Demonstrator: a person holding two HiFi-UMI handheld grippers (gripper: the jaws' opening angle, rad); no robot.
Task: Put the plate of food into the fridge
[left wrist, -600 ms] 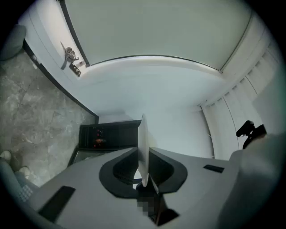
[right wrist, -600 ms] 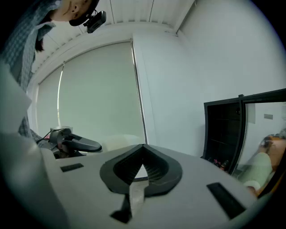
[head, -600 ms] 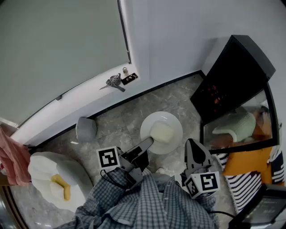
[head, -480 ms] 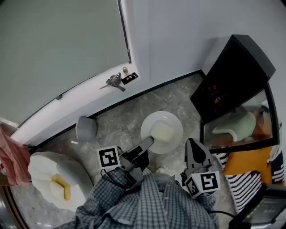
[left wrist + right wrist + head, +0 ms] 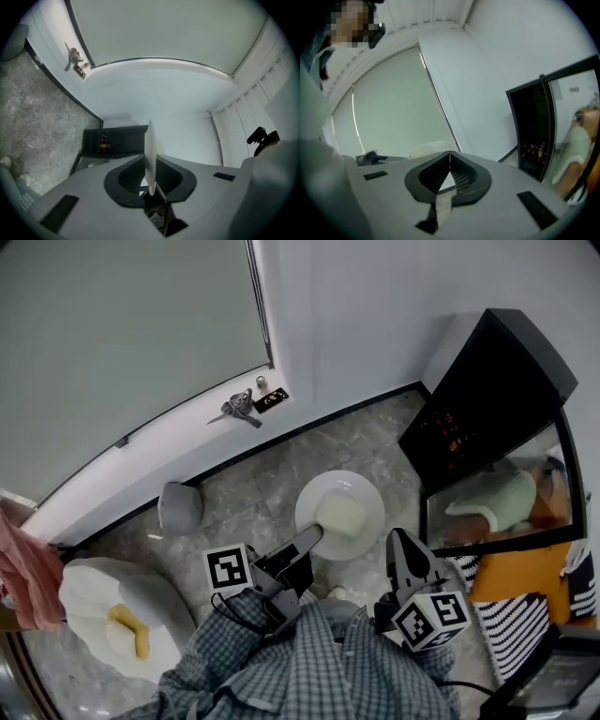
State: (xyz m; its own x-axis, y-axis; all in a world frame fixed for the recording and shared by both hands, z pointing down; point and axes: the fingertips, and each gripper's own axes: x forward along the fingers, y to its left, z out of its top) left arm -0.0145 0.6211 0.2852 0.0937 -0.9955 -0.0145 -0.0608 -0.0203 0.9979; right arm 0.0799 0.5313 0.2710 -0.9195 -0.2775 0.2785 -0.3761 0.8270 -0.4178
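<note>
- Our left claw (image 5: 314, 538) is clamped on the near rim of the white plate (image 5: 361, 491). In the left gripper view the plate (image 5: 150, 150) shows edge-on, pinched between the jaws.
- A pale block of food (image 5: 341, 516) sits in the middle of the plate, which we hold above the grey marble floor (image 5: 253, 488).
- Our right claw (image 5: 401, 545) is just right of the plate, its jaws pressed together with nothing between them (image 5: 449, 157).
- The black fridge (image 5: 487, 390) stands to the far right, apart from the plate.
</note>
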